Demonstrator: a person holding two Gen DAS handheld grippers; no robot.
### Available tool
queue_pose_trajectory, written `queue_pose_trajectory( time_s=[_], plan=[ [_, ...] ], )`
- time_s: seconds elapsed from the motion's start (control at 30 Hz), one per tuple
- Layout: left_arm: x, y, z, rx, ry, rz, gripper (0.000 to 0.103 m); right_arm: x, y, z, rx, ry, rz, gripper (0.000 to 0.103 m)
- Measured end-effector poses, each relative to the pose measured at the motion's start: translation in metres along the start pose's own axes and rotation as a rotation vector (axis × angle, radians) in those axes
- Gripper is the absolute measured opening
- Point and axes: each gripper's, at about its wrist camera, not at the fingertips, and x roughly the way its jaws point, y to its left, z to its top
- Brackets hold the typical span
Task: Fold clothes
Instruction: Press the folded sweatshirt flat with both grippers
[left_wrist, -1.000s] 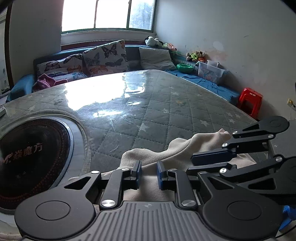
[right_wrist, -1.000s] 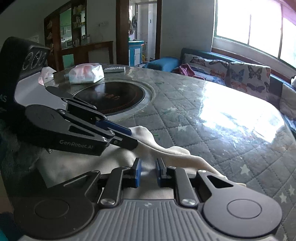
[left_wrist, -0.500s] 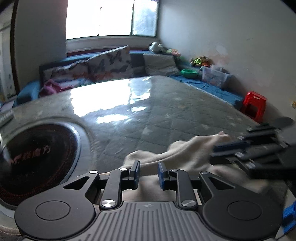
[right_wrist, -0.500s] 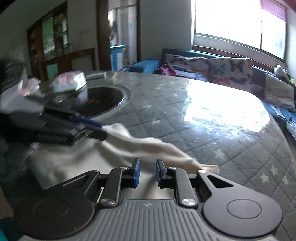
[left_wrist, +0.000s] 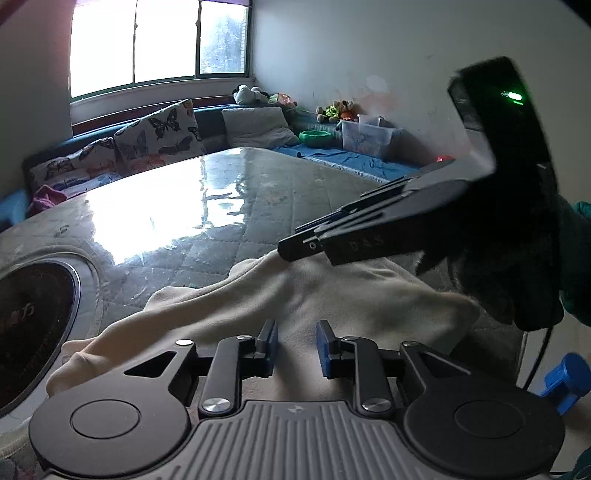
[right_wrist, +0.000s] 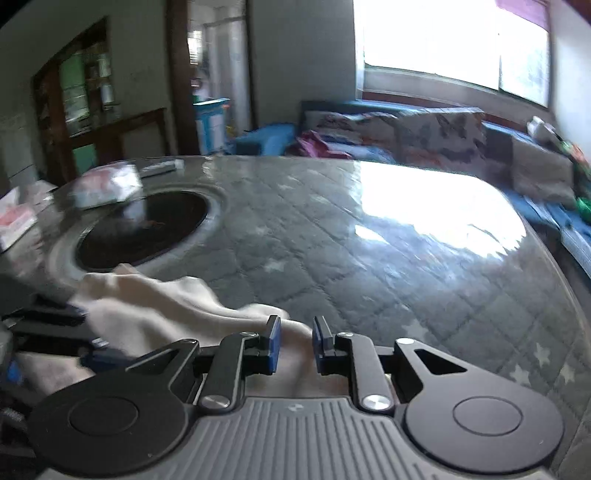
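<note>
Cream garment (left_wrist: 332, 295) lying rumpled on quilted table (left_wrist: 229, 206), just beside dark round inset (left_wrist: 29, 325). L gripper (left_wrist: 295, 347) & R gripper (right_wrist: 295, 343) over garment's near edge, jaws opening, pads apart, cloth between but not pinched

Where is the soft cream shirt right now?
The cream garment lies bunched on the quilted table, at its near edge, just right of the round black cooktop, with both grippers over it.
</note>
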Motion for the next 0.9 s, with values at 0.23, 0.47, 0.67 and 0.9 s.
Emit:
queue_pose_trajectory(
  time_s=[0.23,0.47,0.67,0.9],
  plan=[
    [-0.015,0.002,-0.01,-0.014,-0.005,0.019,0.029,0.0,0.036,0.001,-0.133,0.048,0.142,0.029],
    [-0.019,0.007,-0.014,-0.055,-0.017,0.019,0.03,0.019,0.044,0.005,-0.157,0.048,0.109,0.036],
    [-0.031,0.021,-0.021,-0.116,-0.032,0.051,0.034,0.031,0.041,0.01,-0.137,0.067,0.075,0.037],
    [-0.053,0.054,-0.034,-0.227,-0.04,0.101,0.035,0.021,0.042,0.014,-0.137,0.032,0.08,0.038]
  ],
)
